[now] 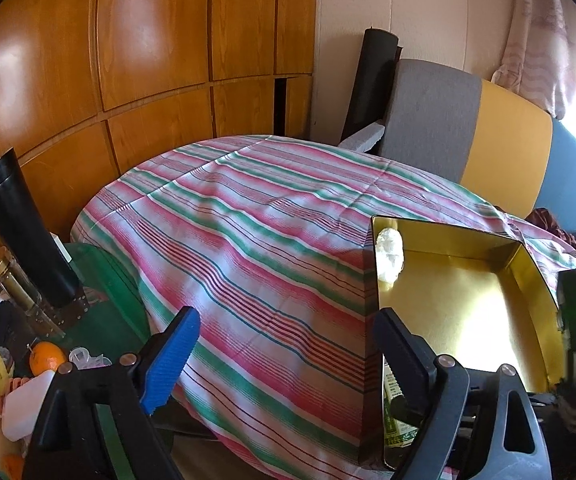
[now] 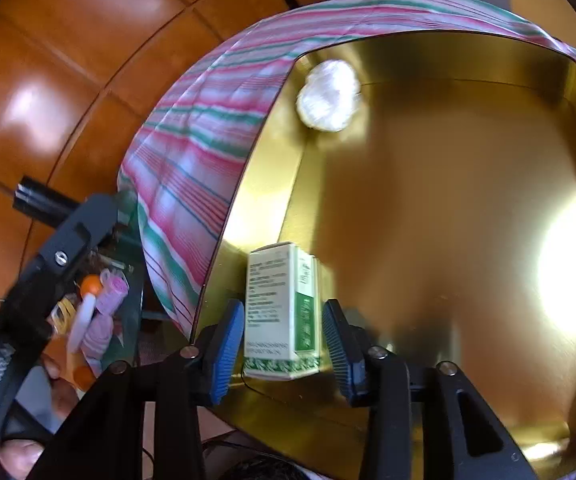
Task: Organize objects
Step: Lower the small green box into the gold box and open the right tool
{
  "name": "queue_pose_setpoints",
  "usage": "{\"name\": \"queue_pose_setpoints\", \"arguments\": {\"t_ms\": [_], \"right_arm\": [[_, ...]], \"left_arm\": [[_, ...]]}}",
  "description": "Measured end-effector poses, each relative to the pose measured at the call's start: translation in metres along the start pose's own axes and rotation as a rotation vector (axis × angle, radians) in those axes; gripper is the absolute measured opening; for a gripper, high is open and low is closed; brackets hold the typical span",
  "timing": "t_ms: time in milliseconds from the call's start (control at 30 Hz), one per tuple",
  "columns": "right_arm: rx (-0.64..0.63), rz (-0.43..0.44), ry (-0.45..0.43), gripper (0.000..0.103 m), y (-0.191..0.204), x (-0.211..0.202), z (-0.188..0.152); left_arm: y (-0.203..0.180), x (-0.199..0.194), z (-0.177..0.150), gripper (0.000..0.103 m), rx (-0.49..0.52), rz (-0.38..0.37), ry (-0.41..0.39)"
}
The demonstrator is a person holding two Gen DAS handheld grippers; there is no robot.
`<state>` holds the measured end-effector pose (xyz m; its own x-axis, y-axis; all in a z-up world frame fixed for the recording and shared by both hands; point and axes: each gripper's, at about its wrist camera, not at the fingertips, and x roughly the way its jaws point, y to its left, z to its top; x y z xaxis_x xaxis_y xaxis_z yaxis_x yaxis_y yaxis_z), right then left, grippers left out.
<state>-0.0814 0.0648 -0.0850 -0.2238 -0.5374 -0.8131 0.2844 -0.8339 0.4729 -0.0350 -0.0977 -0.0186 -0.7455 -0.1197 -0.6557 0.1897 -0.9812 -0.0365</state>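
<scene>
Two things already sit in the gold tin [image 2: 468, 208]: a small green-and-white carton [image 2: 284, 312] standing upright in the near corner against the wall, and a crumpled white wad [image 2: 330, 96] in the far corner. Your right tool [image 2: 284, 344] brackets the carton with a pad on either side, and I see a thin gap on both, so the pads flank the carton without pressing on it. The carton is probably light and its thin card walls will dent if squeezed hard; if you take it again, grip the two broad faces low down, gently. Its print is too blurred to read: dark lines of text on the white face, a green panel with pale characters on the side, a leafy border at the base, no brand I can make out. The tin looks stiff and slick inside, with thin edges. It rests on a bed [image 1: 248, 240] covered in pink, green and white stripes. Your left tool [image 1: 288, 356] hangs wide open over the bedspread with nothing between its pads, just beside the tin's near wall. Off to the left, a cluttered green surface [image 1: 116, 320] holds an orange [image 1: 46, 356], a black flask [image 1: 24, 232], a glass bottle [image 1: 20, 292] and more still to sort.
</scene>
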Motion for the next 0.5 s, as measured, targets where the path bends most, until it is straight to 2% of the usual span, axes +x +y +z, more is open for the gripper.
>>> {"name": "queue_pose_setpoints", "arguments": {"t_ms": [167, 300, 500], "right_arm": [[-0.027, -0.106, -0.119, 0.043, -0.006, -0.037, -0.008], [-0.075, -0.241, -0.241, 0.043, -0.008, -0.072, -0.018], [-0.059, -0.36, -0.334, 0.044, -0.03, -0.111, -0.036]], "left_arm": [[-0.008, -0.005, 0.0, 0.089, 0.027, -0.025, -0.014], [-0.023, -0.011, -0.003, 0.089, 0.08, -0.048, -0.025], [-0.047, -0.018, -0.006, 0.089, 0.135, -0.102, -0.026]]}}
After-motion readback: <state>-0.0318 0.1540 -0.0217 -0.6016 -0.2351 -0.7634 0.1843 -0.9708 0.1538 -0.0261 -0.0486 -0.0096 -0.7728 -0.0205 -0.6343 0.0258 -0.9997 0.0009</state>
